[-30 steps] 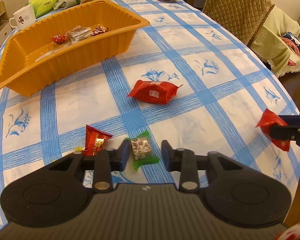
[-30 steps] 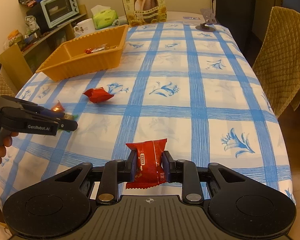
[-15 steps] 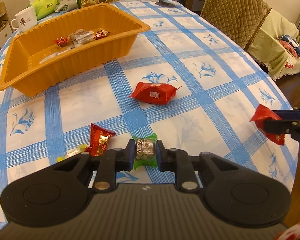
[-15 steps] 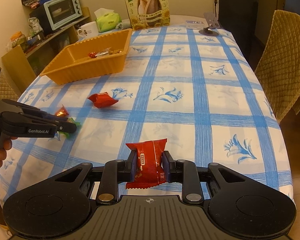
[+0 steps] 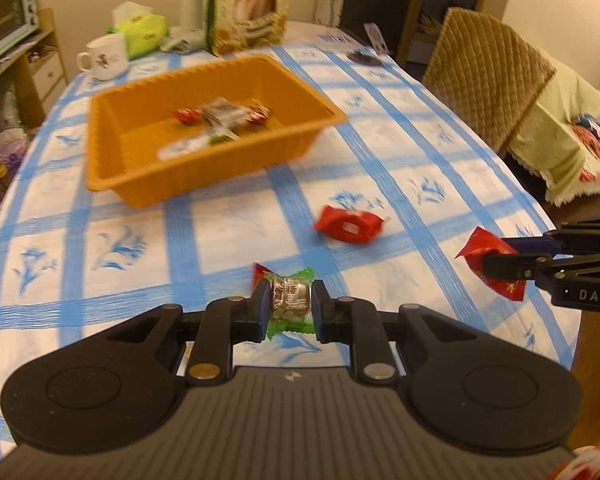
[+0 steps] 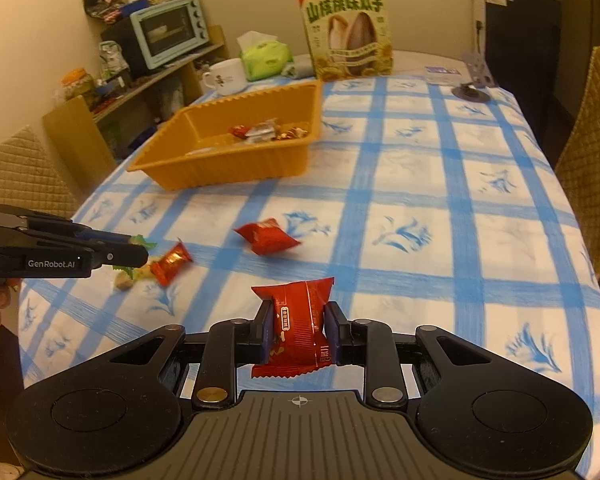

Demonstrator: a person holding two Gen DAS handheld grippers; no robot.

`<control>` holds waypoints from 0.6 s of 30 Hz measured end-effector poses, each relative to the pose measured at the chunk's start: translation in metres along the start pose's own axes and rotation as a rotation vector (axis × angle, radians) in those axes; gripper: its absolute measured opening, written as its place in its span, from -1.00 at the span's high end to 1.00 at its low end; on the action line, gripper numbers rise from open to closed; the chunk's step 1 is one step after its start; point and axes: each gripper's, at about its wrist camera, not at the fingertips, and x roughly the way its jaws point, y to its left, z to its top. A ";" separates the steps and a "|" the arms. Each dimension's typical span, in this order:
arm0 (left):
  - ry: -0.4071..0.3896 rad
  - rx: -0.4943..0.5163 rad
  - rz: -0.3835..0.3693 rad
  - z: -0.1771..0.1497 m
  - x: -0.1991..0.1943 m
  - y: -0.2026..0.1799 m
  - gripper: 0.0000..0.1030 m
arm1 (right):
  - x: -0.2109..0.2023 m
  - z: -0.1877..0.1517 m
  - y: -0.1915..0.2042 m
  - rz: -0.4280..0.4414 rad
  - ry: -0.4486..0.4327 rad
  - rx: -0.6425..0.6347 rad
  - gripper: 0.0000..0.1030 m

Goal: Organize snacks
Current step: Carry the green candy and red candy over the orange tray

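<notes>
Two grippers, both loaded. Left gripper (image 5: 290, 305) is clamped on the green-wrapped candy (image 5: 290, 300), lifted off the cloth near the table's near-left edge. Right gripper (image 6: 295, 330) is pinched tight on a red snack packet (image 6: 296, 328), held above the near edge toward the right corner. Orange tray (image 5: 148, 196) sits well apart, toward the far-left part of the table (image 5: 440, 184), w/ a few wrapped sweets already in it.

Loose on the cloth: a red pillow packet (image 6: 267, 236) mid-table, a small red-gold candy (image 6: 171, 261) just beside the left gripper's tips, and some yellowish bits next to it, too blurred to name.

Risks, as I judge them:
- Green candy is held by its middle only, ends flopping; a quick swing could twist it out and drop it short of the tray.
- Both arms heading for one tray means a likely clash over the mid-table if they go together.
- Tray looks light; clipping its ribbed near wall would prob shove it toward the mug (image 5: 104, 58) and tissue pack (image 5: 142, 32).

Room: wide bare cloth between grippers and tray, only the pillow packet in the path. Right edge has a chair (image 6: 592, 152) close by. Far edge is crowded by the seed bag (image 6: 346, 28).
</notes>
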 end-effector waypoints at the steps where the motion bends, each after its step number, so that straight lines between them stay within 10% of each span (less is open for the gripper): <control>1: -0.007 -0.007 0.008 0.001 -0.003 0.004 0.63 | 0.002 0.004 0.003 0.010 -0.003 -0.008 0.47; 18: -0.117 -0.057 0.122 0.055 -0.020 0.072 0.63 | 0.067 0.101 0.052 0.149 -0.074 -0.069 0.47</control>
